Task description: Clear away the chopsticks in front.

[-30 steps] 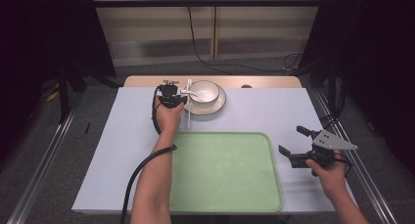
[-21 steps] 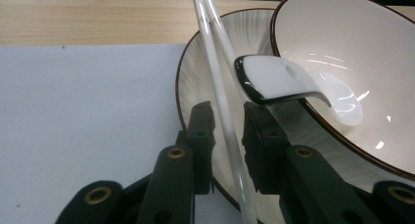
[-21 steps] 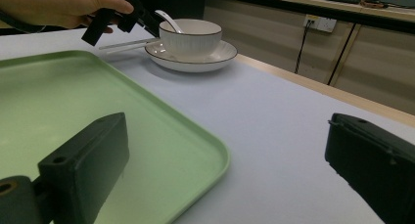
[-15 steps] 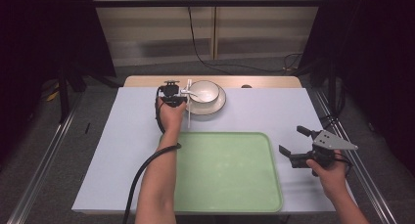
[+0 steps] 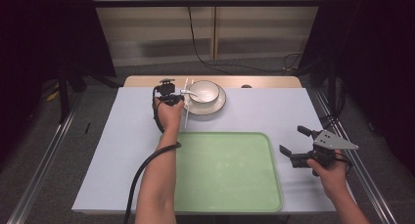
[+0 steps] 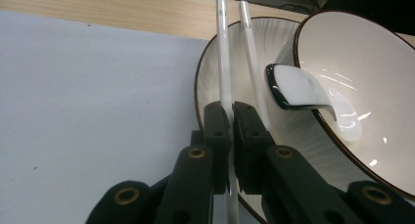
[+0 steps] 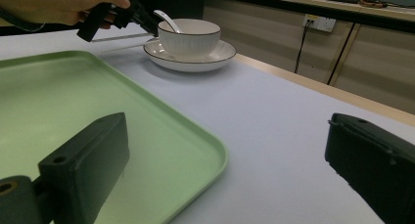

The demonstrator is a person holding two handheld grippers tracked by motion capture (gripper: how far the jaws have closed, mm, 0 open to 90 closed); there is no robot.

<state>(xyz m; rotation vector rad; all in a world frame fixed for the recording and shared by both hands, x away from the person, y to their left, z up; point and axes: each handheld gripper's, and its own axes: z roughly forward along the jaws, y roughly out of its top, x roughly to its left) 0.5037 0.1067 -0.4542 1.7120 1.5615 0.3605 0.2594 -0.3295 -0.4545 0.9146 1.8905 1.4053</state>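
Chopsticks (image 6: 223,62) lie across the plate's (image 6: 210,72) left rim near the table's far edge; the left gripper (image 6: 231,114) has just closed on one, while the right gripper (image 5: 295,142) gapes empty.

Green tray (image 5: 227,172) on pale table (image 5: 122,150)

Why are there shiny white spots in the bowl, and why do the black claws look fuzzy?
Left gripper view: lamp glare glints on the glossy bowl and spoon; the left claw sits close to the lens, slightly soft. Right gripper view: the right claw is blurred, too near to focus. High view: dim, dark surroundings.
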